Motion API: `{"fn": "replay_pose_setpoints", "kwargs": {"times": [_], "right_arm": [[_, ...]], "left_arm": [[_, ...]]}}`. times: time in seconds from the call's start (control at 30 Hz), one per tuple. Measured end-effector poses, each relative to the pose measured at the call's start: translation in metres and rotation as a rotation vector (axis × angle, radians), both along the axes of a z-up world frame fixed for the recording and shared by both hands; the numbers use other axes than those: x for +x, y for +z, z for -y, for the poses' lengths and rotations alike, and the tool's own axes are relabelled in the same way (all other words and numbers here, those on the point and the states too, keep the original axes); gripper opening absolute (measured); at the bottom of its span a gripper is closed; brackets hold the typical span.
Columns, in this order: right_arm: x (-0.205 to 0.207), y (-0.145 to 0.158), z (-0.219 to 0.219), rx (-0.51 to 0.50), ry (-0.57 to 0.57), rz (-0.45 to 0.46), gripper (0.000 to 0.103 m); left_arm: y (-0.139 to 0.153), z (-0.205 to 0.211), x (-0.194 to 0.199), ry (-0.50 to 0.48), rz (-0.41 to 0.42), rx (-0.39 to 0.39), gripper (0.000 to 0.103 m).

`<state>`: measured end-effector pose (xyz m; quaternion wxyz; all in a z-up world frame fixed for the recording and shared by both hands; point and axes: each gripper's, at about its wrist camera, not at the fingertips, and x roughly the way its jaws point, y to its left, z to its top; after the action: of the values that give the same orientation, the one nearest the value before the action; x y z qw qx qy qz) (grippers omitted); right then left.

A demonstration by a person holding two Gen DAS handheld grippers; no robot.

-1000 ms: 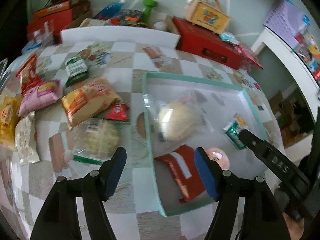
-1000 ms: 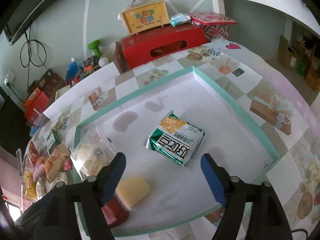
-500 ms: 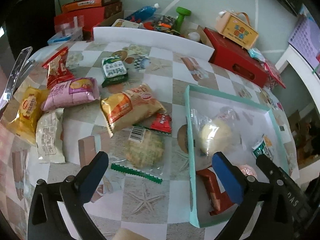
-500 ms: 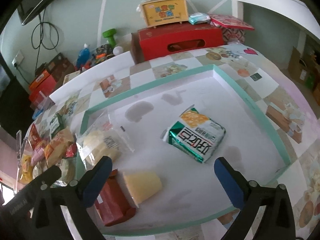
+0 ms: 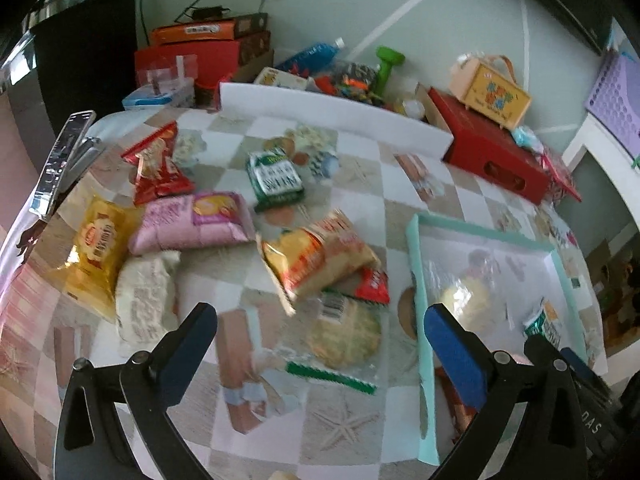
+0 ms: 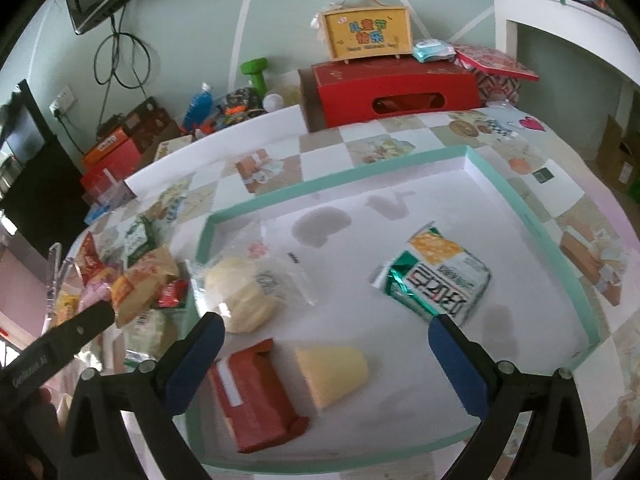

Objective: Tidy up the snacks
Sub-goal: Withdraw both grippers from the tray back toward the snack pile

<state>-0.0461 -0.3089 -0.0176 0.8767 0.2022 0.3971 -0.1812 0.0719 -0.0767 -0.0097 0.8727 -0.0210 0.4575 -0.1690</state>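
A shallow white box with a teal rim (image 6: pixel 532 216) (image 5: pixel 418 264) lies on the checked table. Inside lie a green cracker pack (image 6: pixel 438 278), a bun in clear wrap (image 6: pixel 244 292), a red packet (image 6: pixel 256 392) and a yellow wedge (image 6: pixel 334 370). My right gripper (image 6: pixel 322 364) hangs open above the box's near side, nothing between its fingers. My left gripper (image 5: pixel 320 356) is open over the table left of the box, above a round cracker in clear wrap (image 5: pixel 344 334). Loose snacks lie beyond: an orange bag (image 5: pixel 320 258), a pink bag (image 5: pixel 192 224), a green pack (image 5: pixel 276 178).
A yellow bag (image 5: pixel 96 252), a white pack (image 5: pixel 146 300), a red bag (image 5: pixel 156 168) and a small red sachet (image 5: pixel 372 286) lie at the left. A red box (image 6: pixel 396 90) with a yellow case (image 6: pixel 366 32), bottles and cartons stand behind the table.
Both grippers opened wide. The left one swung left, from over the box to the loose snacks on the table. The right one drew back a little, showing more of the box.
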Motion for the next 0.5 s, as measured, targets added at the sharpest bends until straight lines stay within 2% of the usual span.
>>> {"fn": "replay_pose_setpoints", "kwargs": {"times": [0.17, 0.3, 0.5], "right_arm": [[0.006, 0.005, -0.016, -0.037, 0.029, 0.015, 0.103], [0.013, 0.005, -0.032, -0.029, 0.071, 0.022, 0.103], [0.022, 0.005, -0.056, -0.037, 0.13, 0.032, 0.103]], "left_arm": [[0.0, -0.021, 0.015, 0.023, -0.004, 0.021, 0.103], [-0.004, -0.039, 0.028, 0.026, -0.031, 0.027, 0.103], [-0.001, -0.069, 0.04, 0.04, -0.026, 0.035, 0.103]]}}
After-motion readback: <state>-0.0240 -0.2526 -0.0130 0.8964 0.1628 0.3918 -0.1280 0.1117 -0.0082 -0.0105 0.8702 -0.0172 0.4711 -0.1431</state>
